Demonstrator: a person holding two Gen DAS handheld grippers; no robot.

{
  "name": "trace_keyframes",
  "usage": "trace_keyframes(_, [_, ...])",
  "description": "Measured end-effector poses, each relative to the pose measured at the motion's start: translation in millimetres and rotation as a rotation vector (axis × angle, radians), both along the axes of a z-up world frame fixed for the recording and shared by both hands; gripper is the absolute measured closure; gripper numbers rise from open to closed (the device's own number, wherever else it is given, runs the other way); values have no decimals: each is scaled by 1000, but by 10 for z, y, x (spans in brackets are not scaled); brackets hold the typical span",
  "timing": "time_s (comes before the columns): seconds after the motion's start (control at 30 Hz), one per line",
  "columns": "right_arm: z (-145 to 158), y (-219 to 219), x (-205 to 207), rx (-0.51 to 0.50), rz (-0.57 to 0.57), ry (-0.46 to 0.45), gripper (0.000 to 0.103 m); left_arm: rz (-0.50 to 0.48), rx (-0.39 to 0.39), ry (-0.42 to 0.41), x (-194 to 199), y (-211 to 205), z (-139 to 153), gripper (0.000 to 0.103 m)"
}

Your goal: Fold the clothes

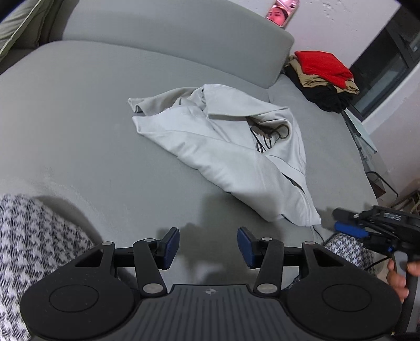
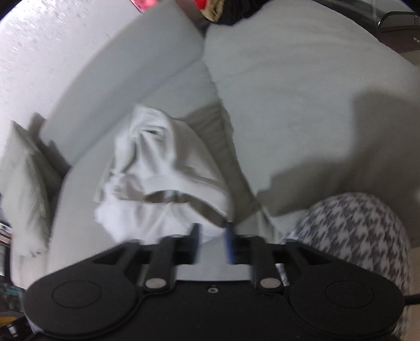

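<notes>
A pale grey garment [image 1: 223,147] lies crumpled in the middle of the grey sofa seat [image 1: 78,131], its collar and a dark print facing up. My left gripper [image 1: 208,246] hovers open over bare seat in front of it, with nothing between its blue pads. My right gripper [image 1: 338,219] comes in from the right, its tips just off the garment's near corner. The right wrist view is blurred: the garment [image 2: 162,178] lies straight ahead and the right gripper [image 2: 212,244] has its fingers apart, with pale fabric showing in the gap but not pinched.
A stack of folded clothes [image 1: 323,73], red on top, sits at the sofa's far right end. A phone [image 1: 282,11] rests on the backrest. A cushion [image 2: 26,170] leans at the left end. The person's knees in houndstooth trousers [image 1: 34,249] press against the seat's front edge.
</notes>
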State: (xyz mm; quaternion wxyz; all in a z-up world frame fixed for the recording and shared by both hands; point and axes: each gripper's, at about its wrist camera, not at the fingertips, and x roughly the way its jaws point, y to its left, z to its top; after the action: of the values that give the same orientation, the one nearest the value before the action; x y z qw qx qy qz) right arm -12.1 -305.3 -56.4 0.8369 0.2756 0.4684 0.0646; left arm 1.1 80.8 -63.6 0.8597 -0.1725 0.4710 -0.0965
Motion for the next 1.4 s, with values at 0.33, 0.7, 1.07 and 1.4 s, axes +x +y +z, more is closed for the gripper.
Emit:
trace_keyframes(0.33, [174, 73, 243, -34, 68, -167, 60, -5, 37, -147, 131, -81, 281, 56])
trace_keyframes(0.7, [81, 611, 1299, -135, 59, -193, 13, -35, 17, -234, 271, -155, 360, 15])
trace_keyframes(1.07, [-274, 383, 1824, 108, 38, -85, 100, -14, 27, -175, 254, -60, 206, 28])
trace_keyframes(1.4, [233, -757, 573, -25, -400, -205, 101, -72, 28, -117, 254, -265, 71, 52])
